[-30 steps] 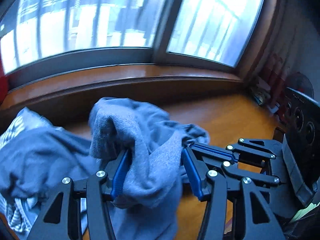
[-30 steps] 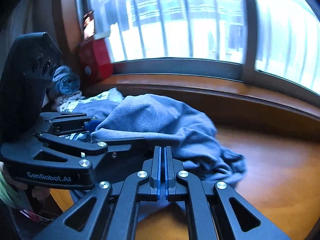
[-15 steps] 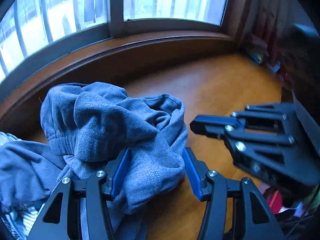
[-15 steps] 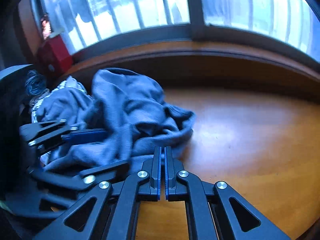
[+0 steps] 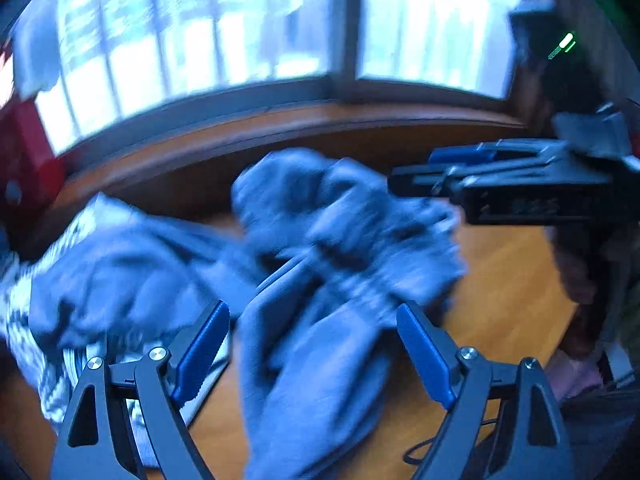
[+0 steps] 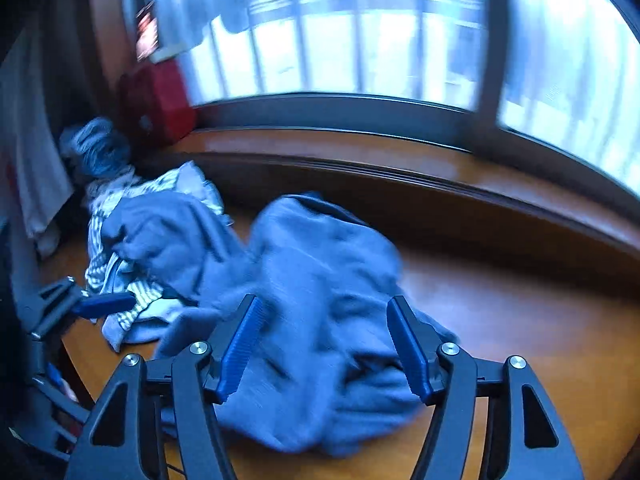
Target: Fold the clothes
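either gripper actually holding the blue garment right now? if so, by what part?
Neither. The left gripper and right gripper are both opening; the blue garment lies crumpled on the wooden surface, fabric between the fingers, pads not pressing.

Count on the wooden surface (image 6: 520,320): one crumpled blue garment (image 6: 320,300); one striped cloth (image 6: 140,292) beneath it; one red box (image 6: 156,100) by the window; two grippers in view.

— What do we have under the left gripper (image 5: 312,352)?
— A crumpled blue garment (image 5: 320,280) on the wooden table (image 5: 512,288). Our jaws are opening, the cloth lying between the blue pads (image 5: 202,350) without being pinched.
— And farther off?
— The right gripper (image 5: 420,172) at far right, a striped cloth (image 5: 52,376) at left, the window (image 5: 240,32) beyond.
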Motion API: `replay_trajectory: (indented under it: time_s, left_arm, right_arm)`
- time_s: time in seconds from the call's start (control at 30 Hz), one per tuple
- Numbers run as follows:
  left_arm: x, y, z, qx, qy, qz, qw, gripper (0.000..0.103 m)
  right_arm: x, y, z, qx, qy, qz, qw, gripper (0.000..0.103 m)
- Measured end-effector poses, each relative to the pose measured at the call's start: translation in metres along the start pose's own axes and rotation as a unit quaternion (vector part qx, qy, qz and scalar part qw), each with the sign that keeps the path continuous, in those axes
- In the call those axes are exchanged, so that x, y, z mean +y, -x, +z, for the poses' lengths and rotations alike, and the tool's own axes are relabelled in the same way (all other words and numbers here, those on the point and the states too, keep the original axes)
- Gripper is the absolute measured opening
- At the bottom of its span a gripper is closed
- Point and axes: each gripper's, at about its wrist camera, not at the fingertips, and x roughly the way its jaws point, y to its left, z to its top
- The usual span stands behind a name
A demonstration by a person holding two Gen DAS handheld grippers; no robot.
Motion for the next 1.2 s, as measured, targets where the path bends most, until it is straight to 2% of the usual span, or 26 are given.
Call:
replay_trajectory:
  time_s: [0.1,0.27,0.47,0.5,0.53,0.57,0.6,0.7,0.93,1.2]
  left_arm:
    - [0.016,-0.019,-0.008,0.02,0.026,-0.001,0.9995,0.086]
    - [0.031,-0.039,-0.013,0.037,0.051,-0.015,0.9979,0.086]
    - [0.038,-0.055,-0.018,0.055,0.063,-0.037,0.9958,0.086]
    - [0.038,-0.056,-0.018,0.056,0.062,-0.038,0.9958,0.086]
    - [0.038,-0.057,-0.018,0.058,0.061,-0.039,0.9957,0.086]
    - [0.038,-0.057,-0.018,0.059,0.06,-0.04,0.9957,0.086]
    - [0.038,-0.058,-0.018,0.059,0.059,-0.041,0.9957,0.086]
    - [0.037,-0.059,-0.017,0.062,0.056,-0.042,0.9956,0.086]
    - [0.036,-0.055,-0.013,0.058,0.051,-0.037,0.9964,0.086]
    - [0.029,-0.047,0.001,0.041,0.041,-0.038,0.9976,0.086]
  right_arm:
    - [0.02,-0.028,0.008,0.023,0.03,-0.005,0.999,0.065]
    - [0.028,-0.067,0.009,0.062,0.02,-0.014,0.998,0.065]
    - [0.023,-0.08,0.003,0.073,0.006,-0.018,0.997,0.065]
    - [0.022,-0.081,0.002,0.074,0.004,-0.017,0.997,0.059]
    - [0.021,-0.082,0.001,0.075,0.0,-0.019,0.997,0.049]
    - [0.02,-0.082,-0.001,0.077,-0.005,-0.02,0.997,0.045]
    - [0.018,-0.081,-0.002,0.075,-0.01,-0.025,0.997,0.039]
    - [0.012,-0.071,-0.005,0.064,-0.032,-0.021,0.997,0.033]
    - [-0.009,-0.029,-0.012,0.014,-0.085,-0.003,0.996,0.032]
    - [-0.041,0.03,-0.026,-0.048,-0.147,-0.011,0.988,0.032]
